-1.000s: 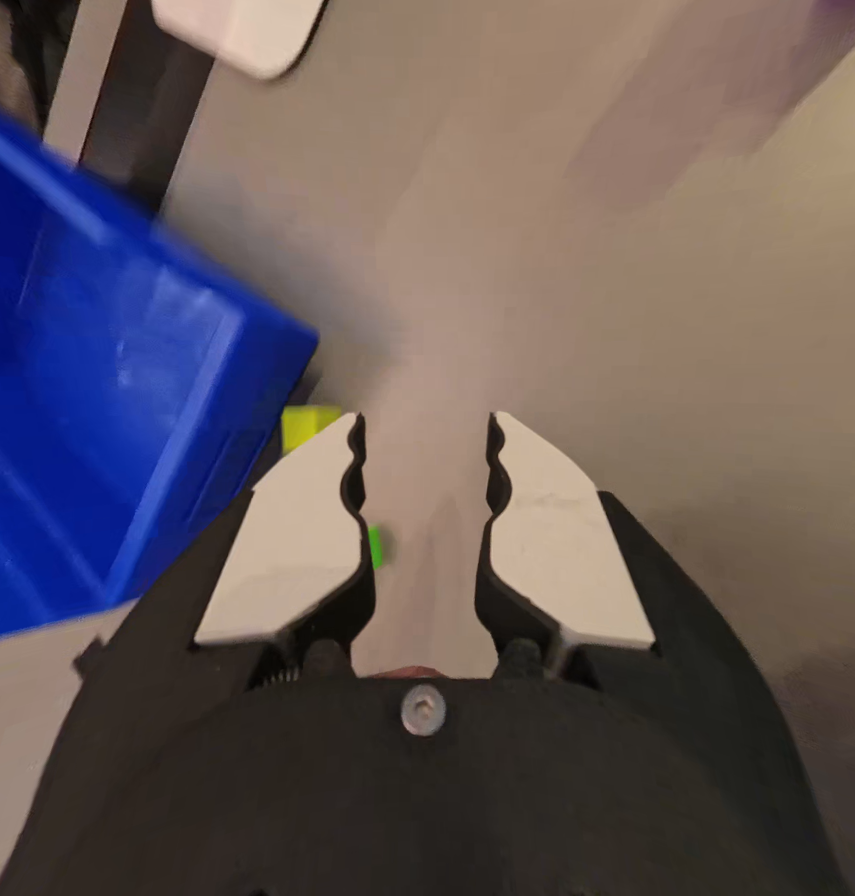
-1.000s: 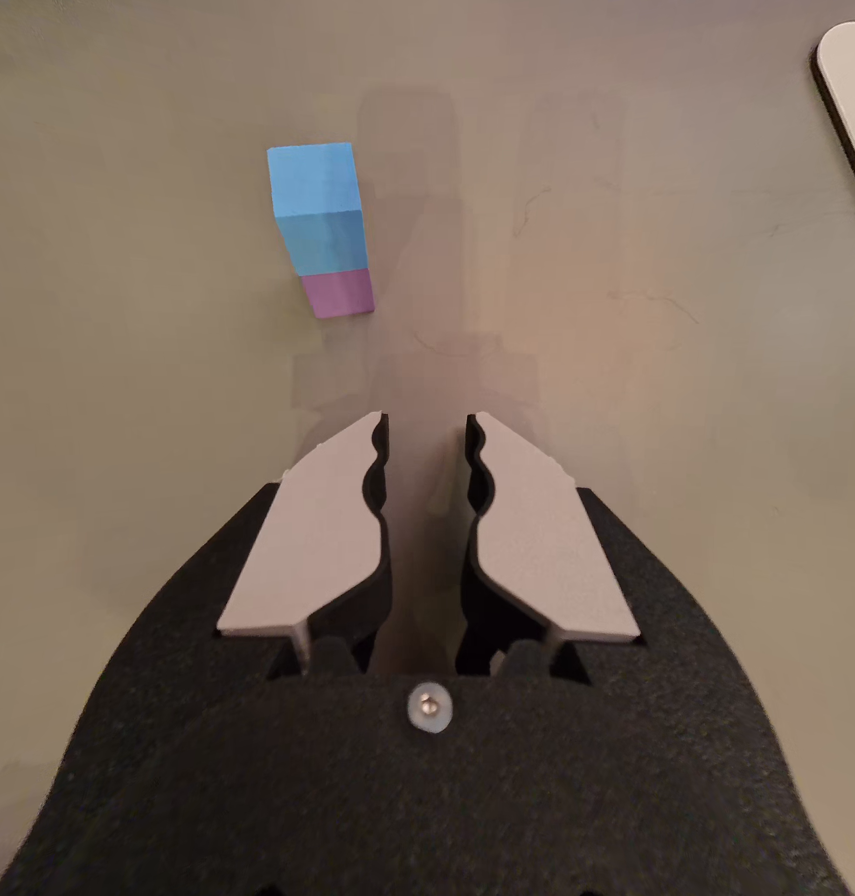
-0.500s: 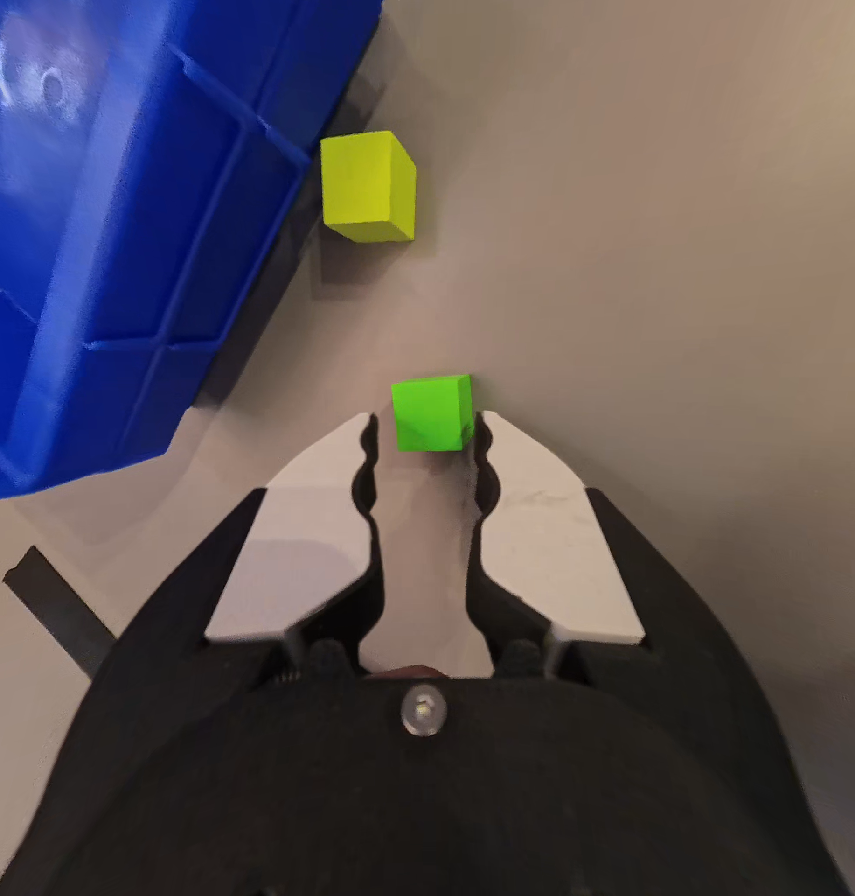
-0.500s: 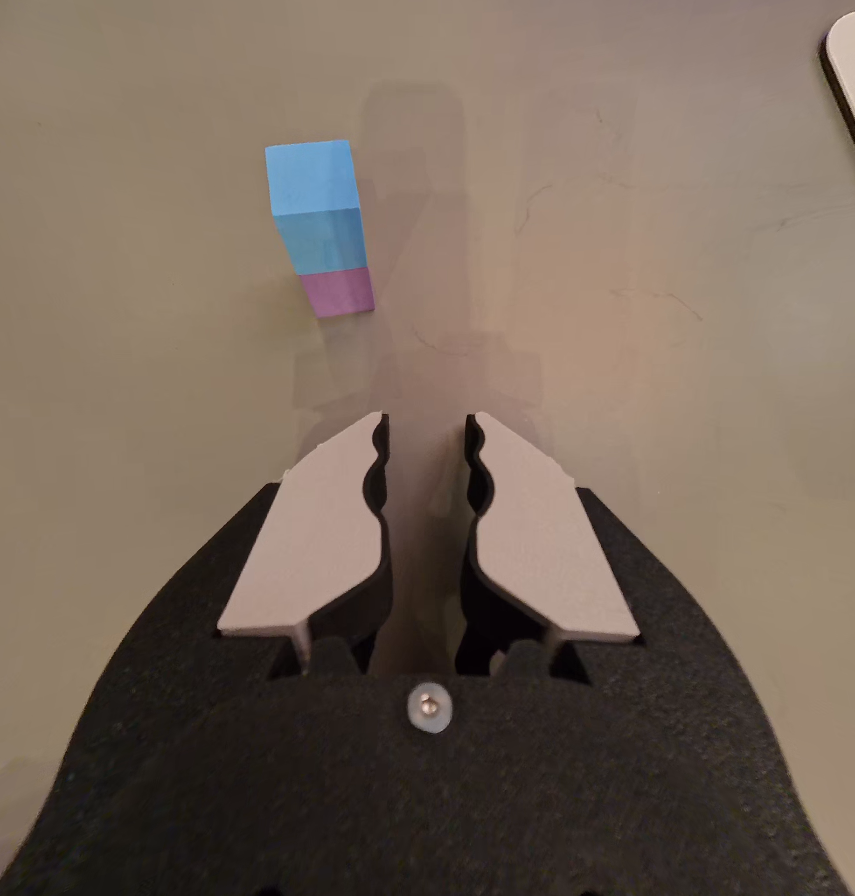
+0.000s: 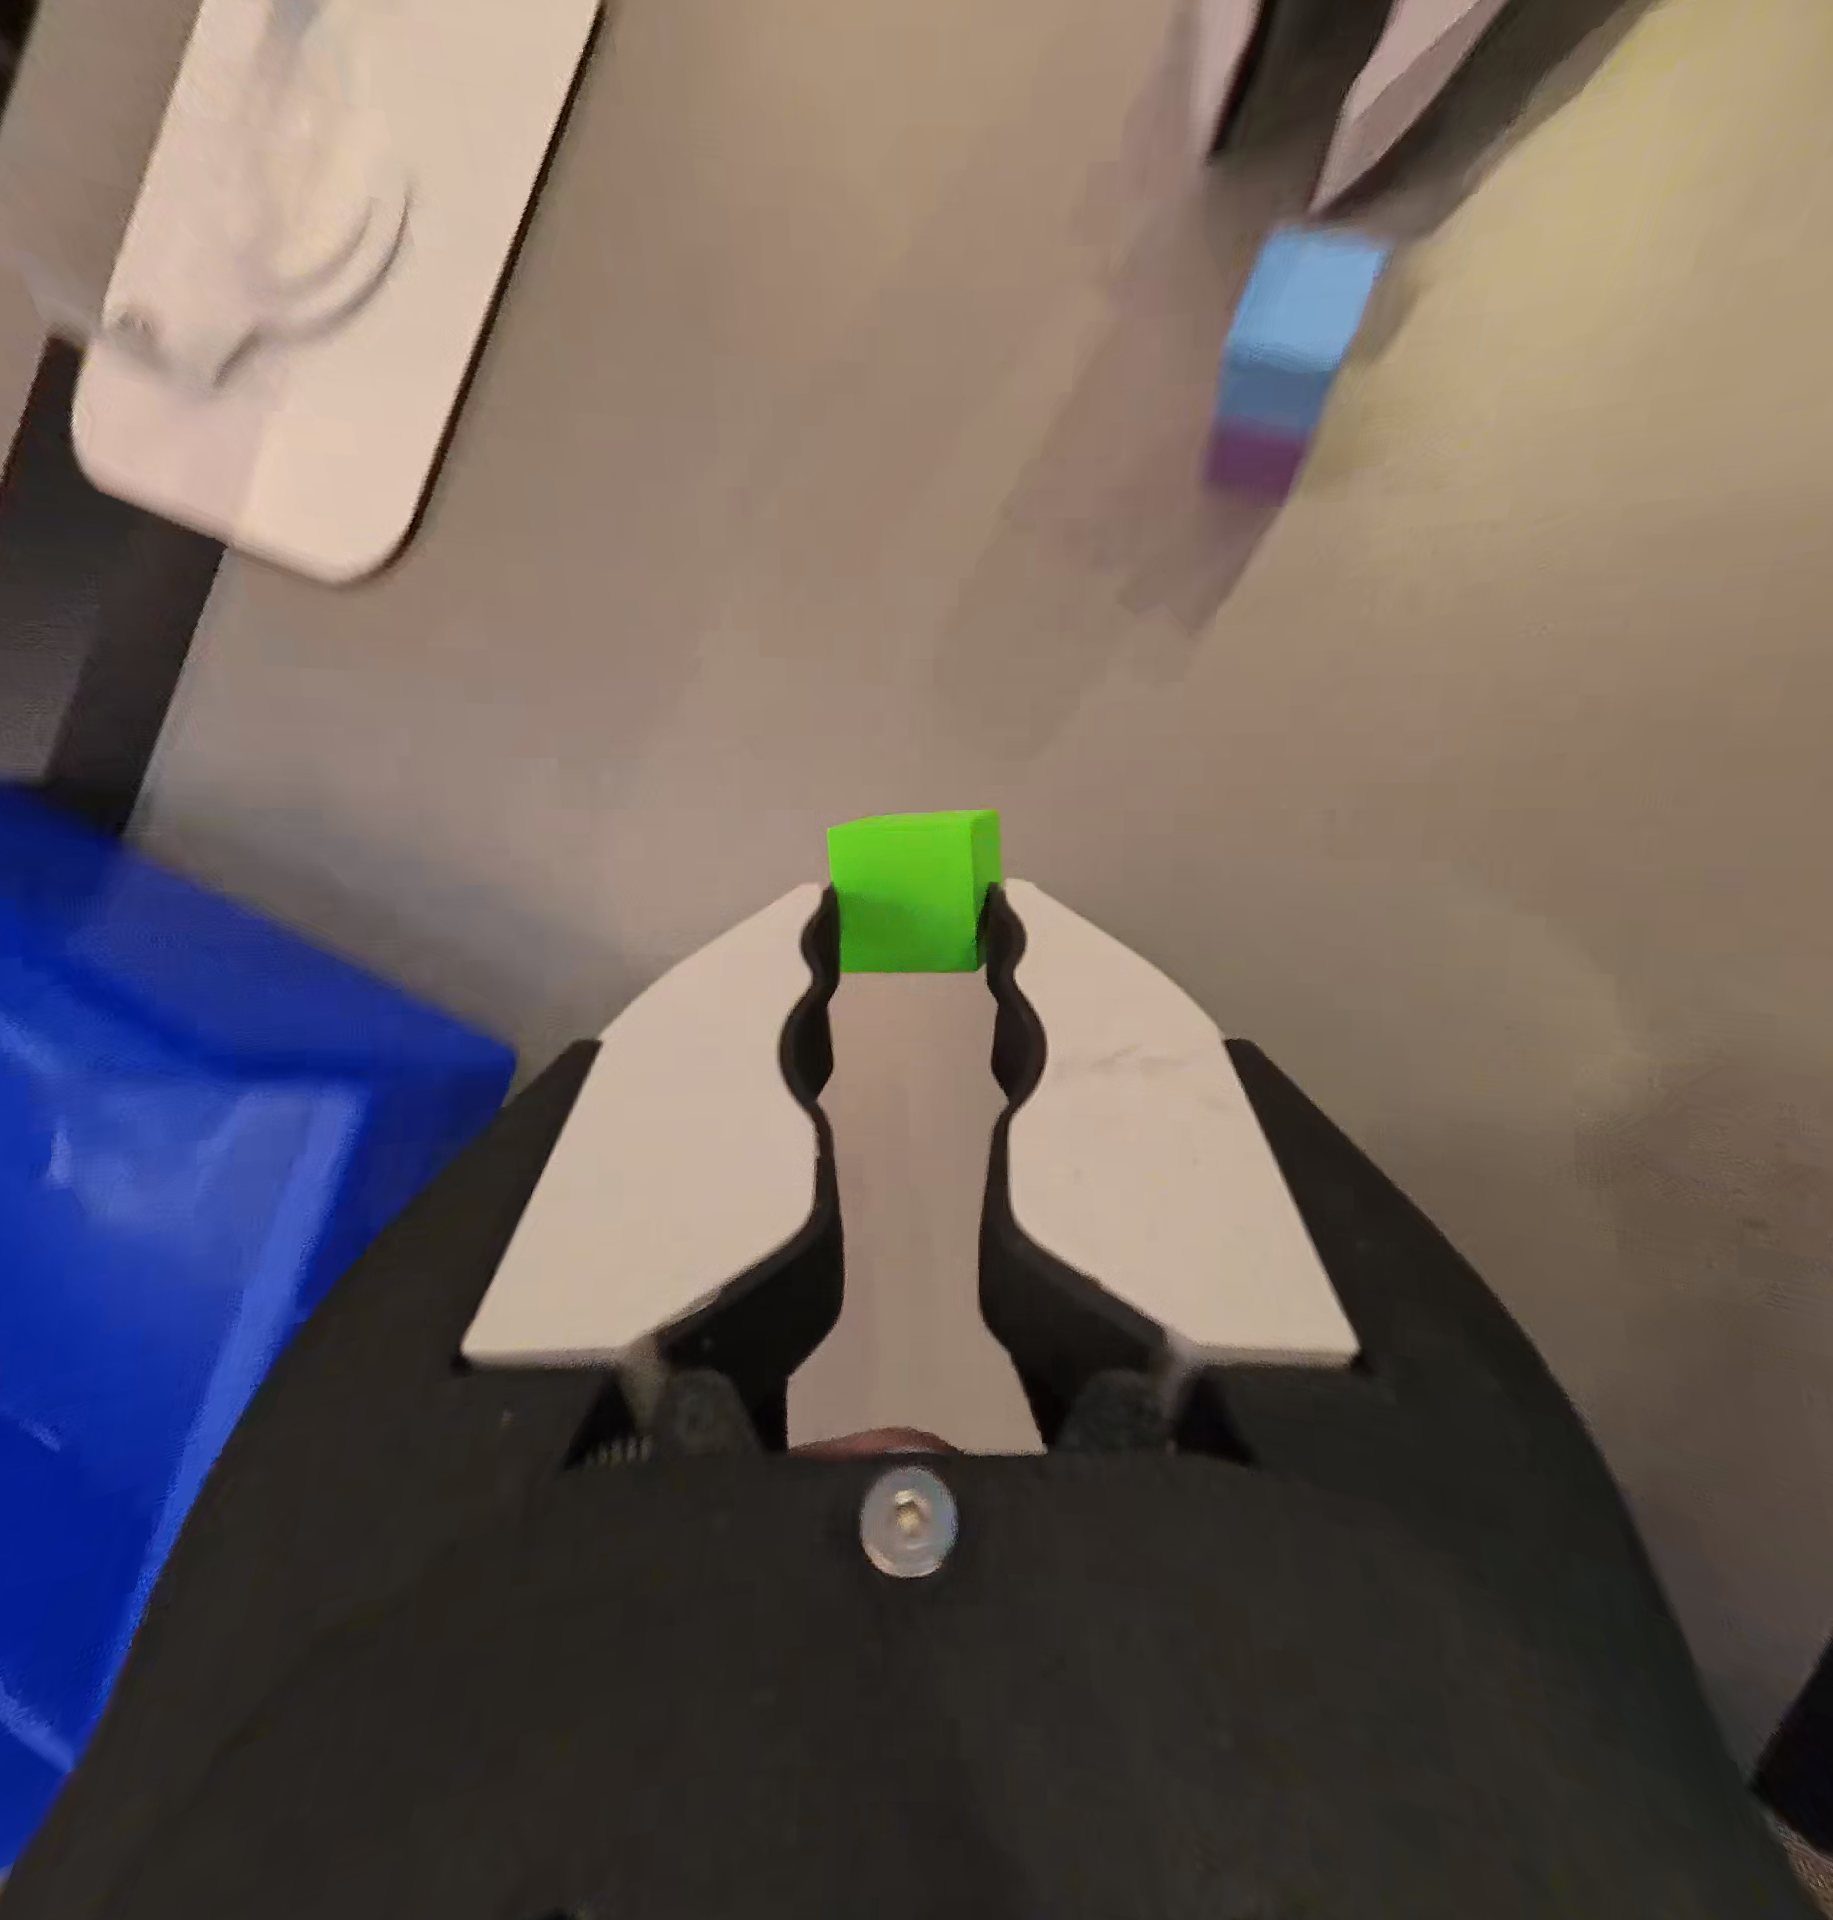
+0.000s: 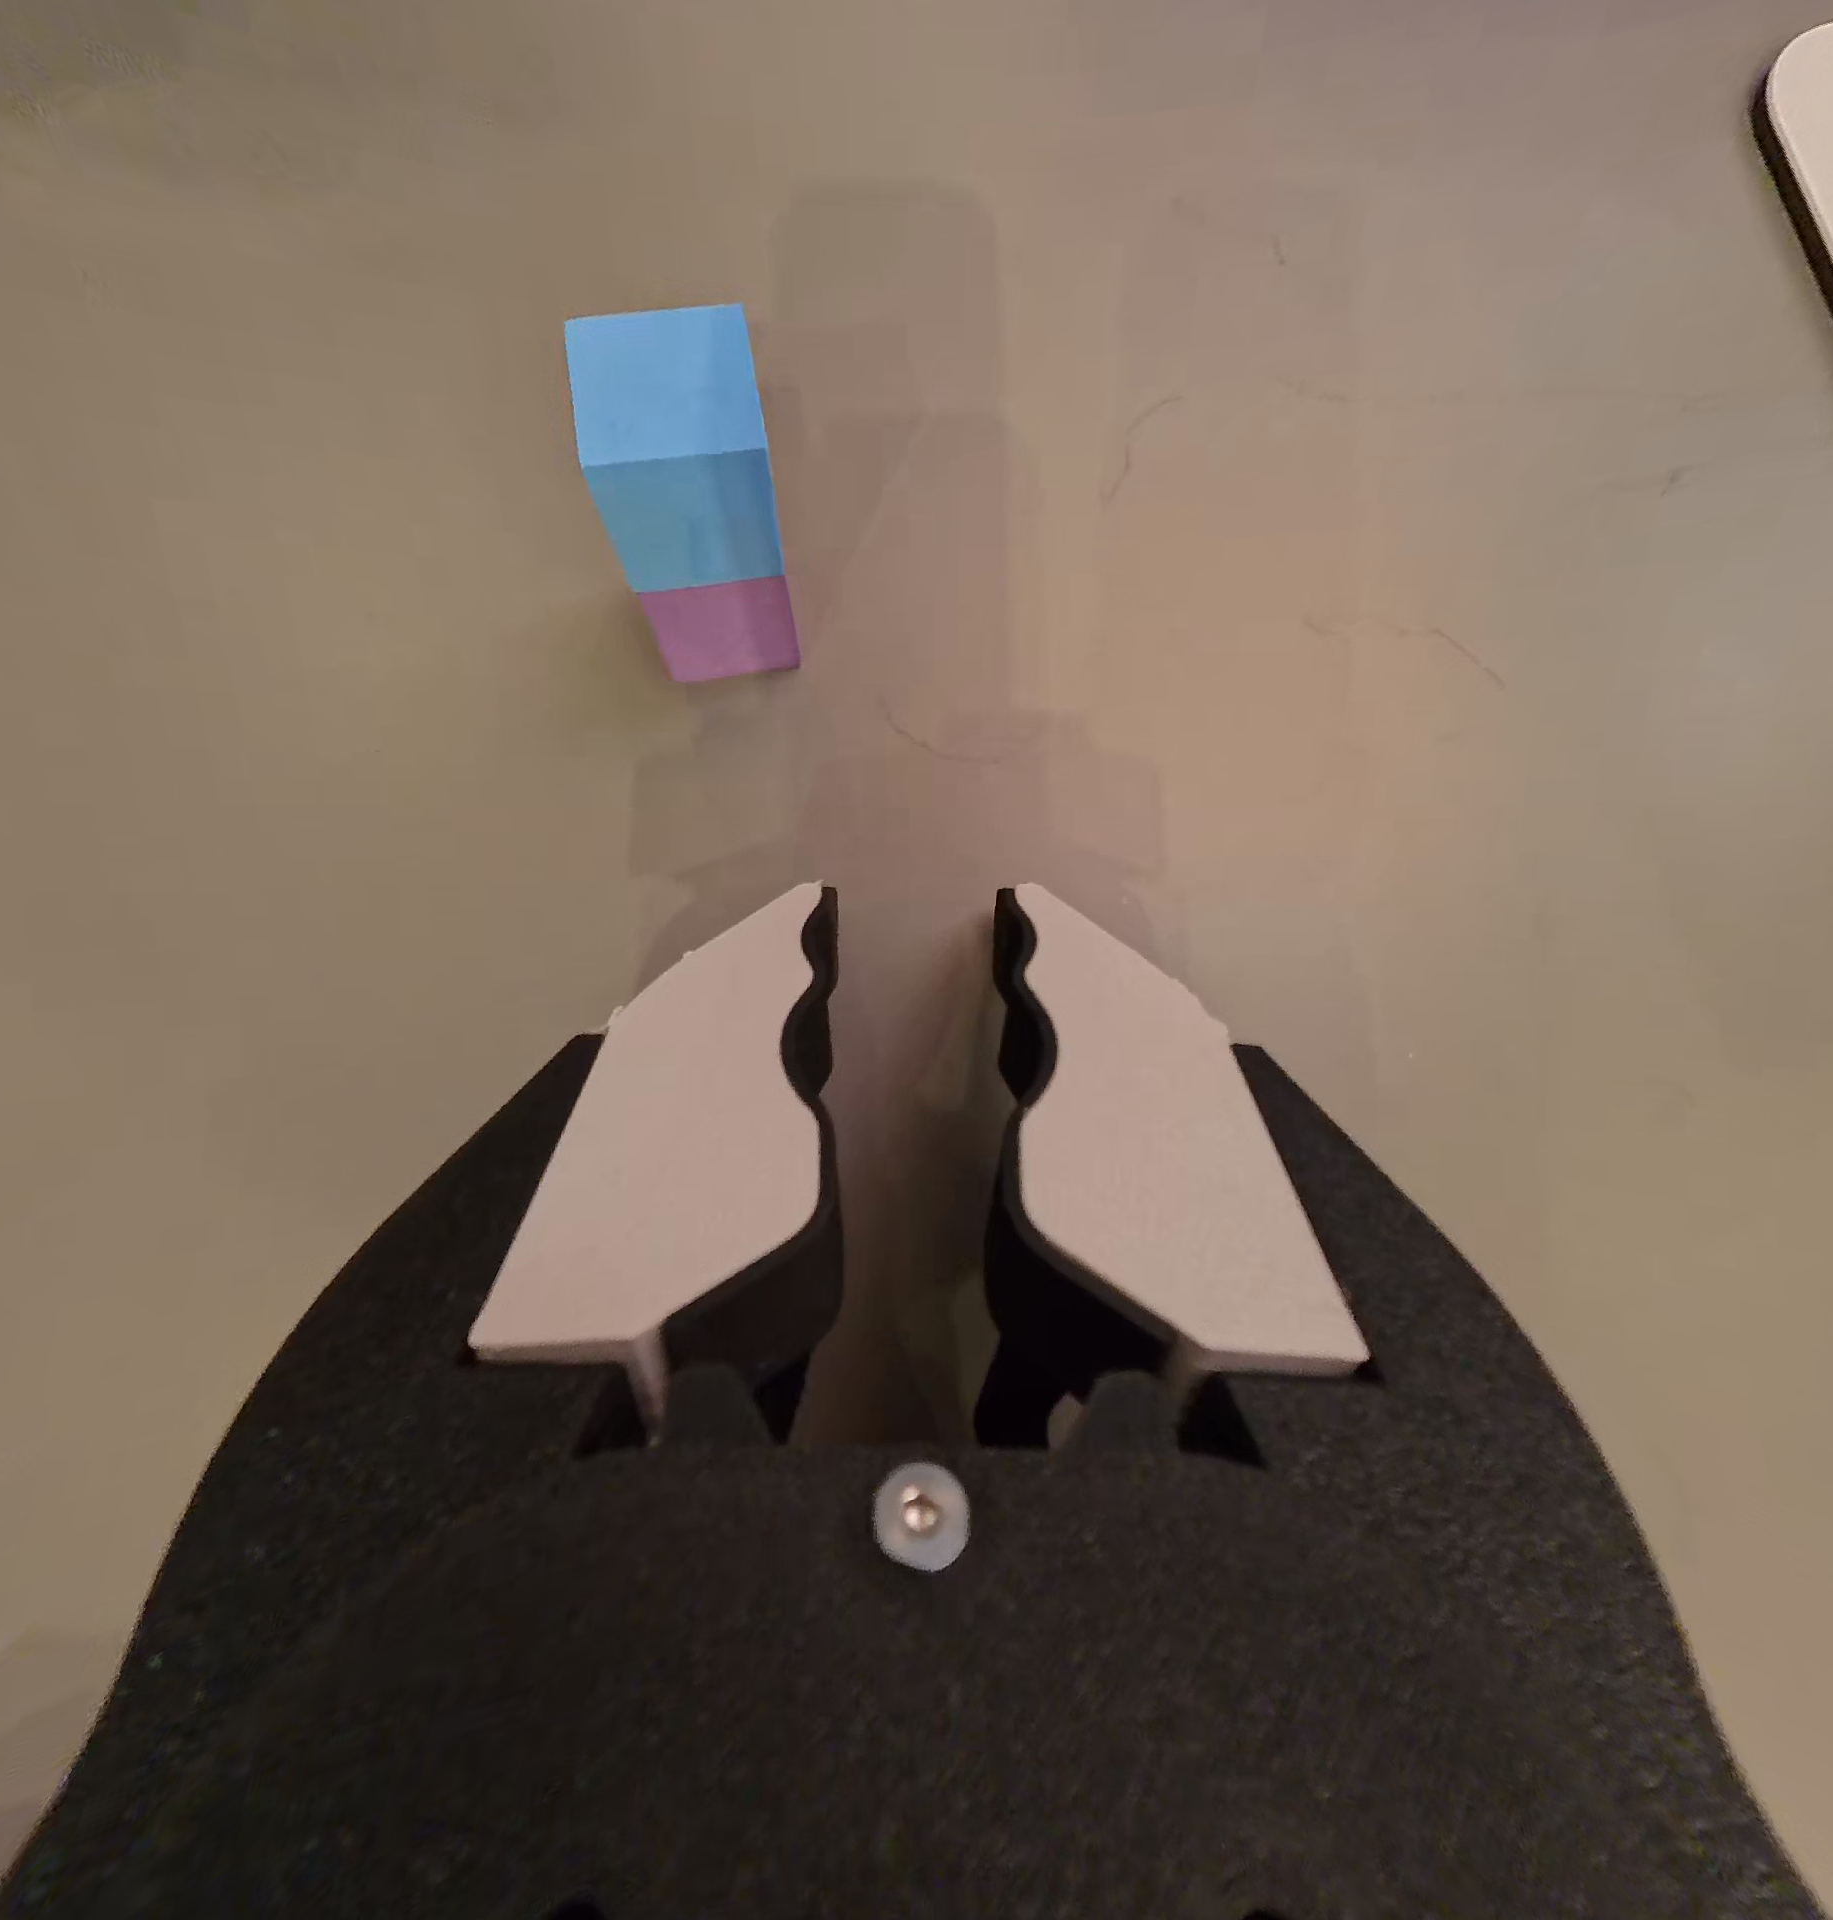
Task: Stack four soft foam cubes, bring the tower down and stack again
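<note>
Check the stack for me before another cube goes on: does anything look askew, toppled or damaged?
Nothing stands out. The blue cube sits squarely on the purple cube, edges roughly aligned, no visible lean or dents. The green cube is gripped at the tips of the left gripper, undamaged. The right gripper is open and bare.

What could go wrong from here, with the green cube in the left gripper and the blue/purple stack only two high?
1. The left gripper pinches the green cube only at the very fingertips, so it may slip or twist on the way.
2. The stack is just a blue cube on a purple cube; an off-centre placement could topple it.
3. The left view is motion-blurred, suggesting a fast move; overshoot could knock the stack.
</note>
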Available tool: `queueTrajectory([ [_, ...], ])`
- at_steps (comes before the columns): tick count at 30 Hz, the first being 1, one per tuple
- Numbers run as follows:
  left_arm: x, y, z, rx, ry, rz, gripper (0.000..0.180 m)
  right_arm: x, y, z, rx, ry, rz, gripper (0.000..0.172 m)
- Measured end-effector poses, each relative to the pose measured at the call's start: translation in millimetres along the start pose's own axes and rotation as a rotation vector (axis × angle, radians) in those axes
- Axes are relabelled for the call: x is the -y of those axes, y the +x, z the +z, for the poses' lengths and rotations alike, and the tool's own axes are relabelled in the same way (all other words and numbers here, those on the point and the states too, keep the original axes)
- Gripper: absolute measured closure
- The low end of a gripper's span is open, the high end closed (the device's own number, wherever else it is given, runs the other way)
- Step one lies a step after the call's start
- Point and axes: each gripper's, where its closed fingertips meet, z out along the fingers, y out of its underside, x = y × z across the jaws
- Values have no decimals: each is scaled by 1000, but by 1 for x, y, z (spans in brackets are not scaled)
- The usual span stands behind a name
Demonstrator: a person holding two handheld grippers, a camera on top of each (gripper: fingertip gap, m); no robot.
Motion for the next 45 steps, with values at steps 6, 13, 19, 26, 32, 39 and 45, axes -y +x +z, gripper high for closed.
queueTrajectory([
  [6, 76, 46, 25, -73, 32, 180, 154, 1, 0, -1, 1, 6, 0, 144],
  [13, 98, 65, 58, -132, -5, 274, 154, 0, 0, 0, 1, 5, -1, 144],
  [19, 103, 72, 70, -143, -35, 331, 154, 0, 0, 0, 4, 3, 5, 144],
  [26, 102, 75, 77, -165, -55, 360, 154, 0, 0, 0, 6, 3, 6, 144],
  [32, 98, 77, 81, -164, -76, 370, 154, 0, 0, 0, 5, -1, 4, 144],
  [39, 99, 76, 81, -157, -70, 372, 154, 0, 0, 0, 6, -2, 3, 144],
  [45, 97, 75, 83, -151, -85, 387, 154, 0, 0, 0, 6, -3, 2, 144],
])
